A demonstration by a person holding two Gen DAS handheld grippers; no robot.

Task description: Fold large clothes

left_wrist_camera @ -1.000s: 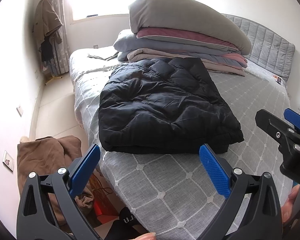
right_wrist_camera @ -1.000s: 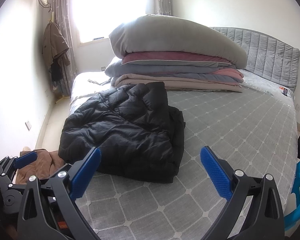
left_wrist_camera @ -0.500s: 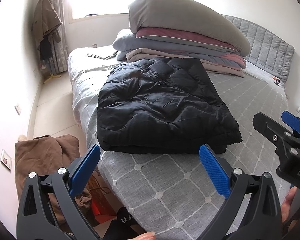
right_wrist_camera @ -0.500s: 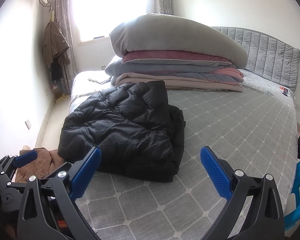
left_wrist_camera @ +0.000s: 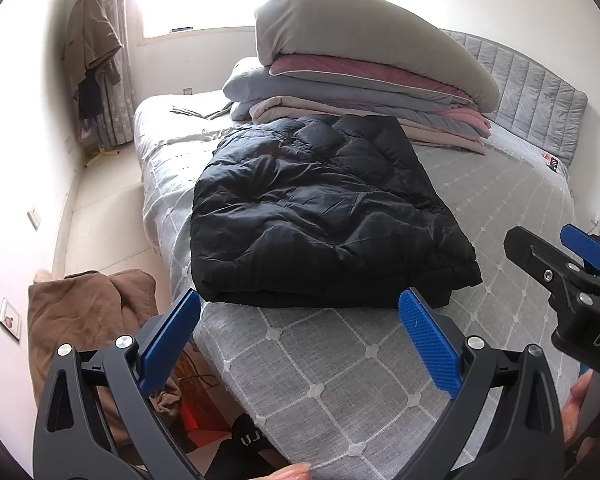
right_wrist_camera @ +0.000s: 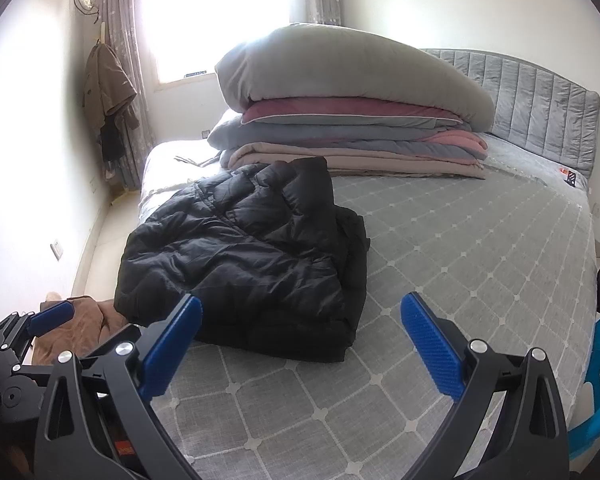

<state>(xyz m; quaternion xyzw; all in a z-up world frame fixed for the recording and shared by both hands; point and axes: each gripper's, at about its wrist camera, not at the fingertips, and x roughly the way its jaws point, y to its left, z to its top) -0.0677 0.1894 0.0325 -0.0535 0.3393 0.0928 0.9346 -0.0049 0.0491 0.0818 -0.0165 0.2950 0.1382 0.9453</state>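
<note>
both grippers hang empty with fingers spread wide. the left gripper (left_wrist_camera: 300,336) is over the bed (left_wrist_camera: 340,368) edge, the folded black jacket (left_wrist_camera: 320,220) lies just ahead near the bed's left side, and the right gripper (right_wrist_camera: 300,336) hovers right of it.

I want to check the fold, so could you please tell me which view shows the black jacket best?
The left wrist view: the jacket lies nearly centred, its whole top and near folded edge visible. The right wrist view shows it off to the left at a lower angle, with a claw finger covering its near edge.
</note>
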